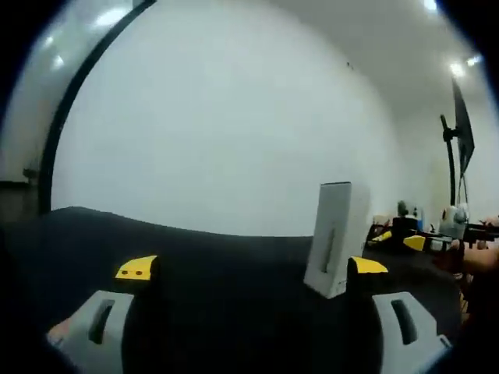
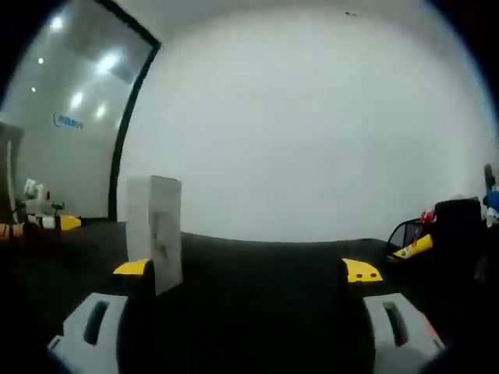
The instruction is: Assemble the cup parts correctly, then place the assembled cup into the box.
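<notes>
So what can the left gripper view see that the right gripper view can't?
The left gripper view alone catches a dark monitor on a stand at its right edge, with small clutter on the table beneath it.

The right gripper view alone catches a glass wall reflecting ceiling lights, and a dark wire basket at its right.

Both share the white upright box standing on the black table, the plain white wall behind, and an open, empty claw: the left claw, the right claw.
</notes>
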Motion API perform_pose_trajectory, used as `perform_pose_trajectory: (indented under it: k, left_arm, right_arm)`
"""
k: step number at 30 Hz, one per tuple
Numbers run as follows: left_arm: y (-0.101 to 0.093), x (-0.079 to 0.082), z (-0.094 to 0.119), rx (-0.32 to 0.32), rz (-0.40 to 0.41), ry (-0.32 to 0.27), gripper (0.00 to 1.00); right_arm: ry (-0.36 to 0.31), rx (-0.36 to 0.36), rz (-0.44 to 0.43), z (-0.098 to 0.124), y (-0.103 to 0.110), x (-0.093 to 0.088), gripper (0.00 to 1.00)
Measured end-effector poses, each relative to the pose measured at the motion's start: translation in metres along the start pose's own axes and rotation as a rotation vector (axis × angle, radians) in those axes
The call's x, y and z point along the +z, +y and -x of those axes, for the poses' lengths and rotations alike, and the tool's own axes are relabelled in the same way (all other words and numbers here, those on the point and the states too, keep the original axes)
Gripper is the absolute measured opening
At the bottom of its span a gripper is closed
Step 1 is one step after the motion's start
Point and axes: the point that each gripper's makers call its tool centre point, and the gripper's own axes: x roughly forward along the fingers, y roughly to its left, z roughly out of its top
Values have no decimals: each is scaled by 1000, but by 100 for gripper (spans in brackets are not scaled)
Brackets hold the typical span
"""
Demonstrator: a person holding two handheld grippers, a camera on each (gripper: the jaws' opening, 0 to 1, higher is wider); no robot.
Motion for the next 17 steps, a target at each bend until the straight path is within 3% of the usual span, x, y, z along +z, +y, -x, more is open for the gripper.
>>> perform_pose_trajectory:
  k: [2,7,10,12,14,16,17]
  left_arm:
    - [2,-3,-3,5,13,5,96]
    - [-5,20,-3,-12,31,-156,96]
    - [-9,13,-5,-36,53,-149,96]
    - [-23,-4,-7,-88,35,-80,96]
    - [-30,-11,-9,-109,13,-62,96]
    - [-34,-17,-11,-110,-12,-43,96]
    - [-34,-18,-11,-105,-9,-41,96]
  right_arm:
    - [21,-5,-14,-10,-1,-8,93]
    - [31,-30,-17,-13,-1,-17,93]
    - [9,-71,39,-11,-1,-32,93]
    - [137,-47,54,-8,3,-49,93]
    - [46,-32,48,-16,7,-38,93]
    - [102,-46,78,-12,3,-45,93]
    - [99,-40,68,-13,7,-44,93]
